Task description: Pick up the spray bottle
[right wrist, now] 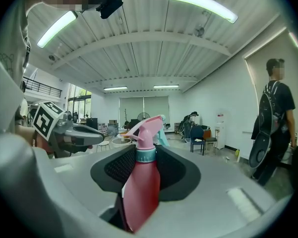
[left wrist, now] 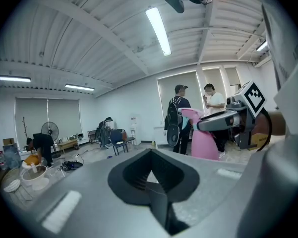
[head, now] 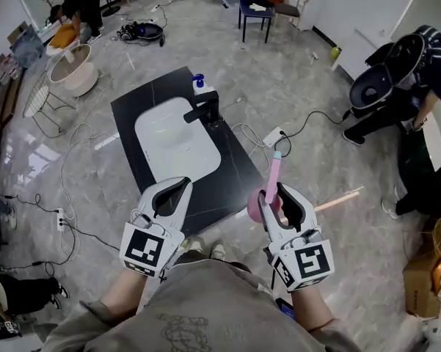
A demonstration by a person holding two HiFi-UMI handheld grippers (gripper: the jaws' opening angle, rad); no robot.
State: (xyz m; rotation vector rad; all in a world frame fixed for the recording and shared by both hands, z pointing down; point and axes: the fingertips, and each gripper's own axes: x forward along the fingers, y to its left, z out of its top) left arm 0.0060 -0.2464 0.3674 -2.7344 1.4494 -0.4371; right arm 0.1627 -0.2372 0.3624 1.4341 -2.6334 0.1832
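The right gripper [head: 277, 196] hangs just off the near right corner of the black counter [head: 132, 112]. Its jaws are partly closed, and the pads clamp the one pink spray bottle [head: 271, 178] by its body. The bottle's teal collar and trigger head stick out beyond the fingertips, leaning toward the counter. The left gripper [head: 170, 191] is over the counter's near edge, jaws drawn together with nothing between them. That makes two grippers and one spray bottle. Farther on, a single white basin [head: 172, 141] is sunk into the counter, with one black faucet [head: 204, 108] on its far side. At the counter's far edge stands one small blue-topped bottle [head: 199, 81].
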